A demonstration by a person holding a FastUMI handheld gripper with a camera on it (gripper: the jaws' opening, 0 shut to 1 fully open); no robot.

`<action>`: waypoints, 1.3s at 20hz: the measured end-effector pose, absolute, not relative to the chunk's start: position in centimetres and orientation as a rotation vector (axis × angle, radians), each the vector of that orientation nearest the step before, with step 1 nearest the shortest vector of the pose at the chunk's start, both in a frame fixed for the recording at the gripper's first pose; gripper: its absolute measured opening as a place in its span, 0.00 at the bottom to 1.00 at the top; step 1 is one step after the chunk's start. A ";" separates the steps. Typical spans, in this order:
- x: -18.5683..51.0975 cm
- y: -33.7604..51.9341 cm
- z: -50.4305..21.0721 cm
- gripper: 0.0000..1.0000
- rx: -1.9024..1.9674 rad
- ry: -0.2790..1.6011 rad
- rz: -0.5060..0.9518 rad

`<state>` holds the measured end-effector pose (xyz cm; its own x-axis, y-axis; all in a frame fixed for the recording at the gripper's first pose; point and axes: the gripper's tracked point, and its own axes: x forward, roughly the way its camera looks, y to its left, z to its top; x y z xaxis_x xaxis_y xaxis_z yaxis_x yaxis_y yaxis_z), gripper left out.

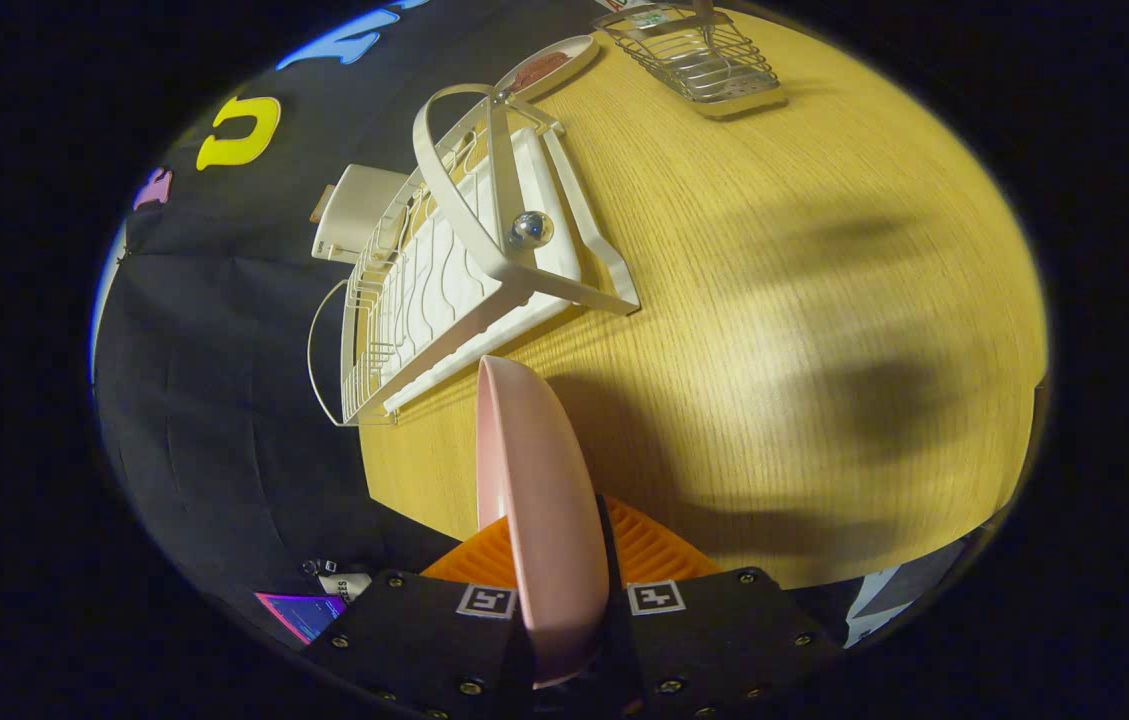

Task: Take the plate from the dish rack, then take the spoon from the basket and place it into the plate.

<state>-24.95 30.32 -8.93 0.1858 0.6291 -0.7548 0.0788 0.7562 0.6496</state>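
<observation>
A: What is the gripper doing?

B: Its two fingers are pressed on both sides of the round pink plate. The plate stands on its edge between them, and it is up in the air above the yellow wooden table.

A: So the plate is out of the rack?

B: Yes. The white wire dish rack sits on the table just past the plate's far edge, and the two do not touch. The rack has a white tray under it and a bent white handle on top.

A: Where is the spoon?

B: I can't tell. Far away, at the other end of the table, there is a silver wire basket. Something thin sticks up out of it, but it is too small to name.

A: Anything else?

B: A small long white dish with something reddish in it lies between the rack and the basket. A white box sits behind the rack, by the black cloth wall.
</observation>
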 end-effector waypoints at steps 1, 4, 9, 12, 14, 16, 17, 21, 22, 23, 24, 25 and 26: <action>-24.8 30.4 -9.1 0.26 0.653 1.341 0.436; -24.4 30.0 -9.3 0.27 0.678 1.313 0.428; -24.0 27.3 -10.3 0.36 0.645 1.330 0.354; -24.3 25.5 -11.1 0.54 0.605 1.323 0.333; -24.3 24.4 -11.0 0.54 0.609 1.315 0.315; -24.1 23.2 -10.9 0.54 0.604 1.304 0.296; -24.0 22.6 -10.6 0.54 0.607 1.295 0.291; -22.5 20.1 -8.4 0.54 0.610 1.203 0.255; -21.6 19.6 -7.5 0.54 0.602 1.165 0.241; -20.6 18.8 -6.6 0.54 0.591 1.122 0.222; -19.4 18.4 -5.6 0.54 0.582 1.075 0.206; -18.1 17.8 -4.6 0.54 0.580 1.030 0.186; -16.8 17.1 -3.5 0.54 0.583 0.984 0.164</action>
<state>-16.83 17.12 -3.45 0.5555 0.3864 -0.7363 0.1262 0.8360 0.5340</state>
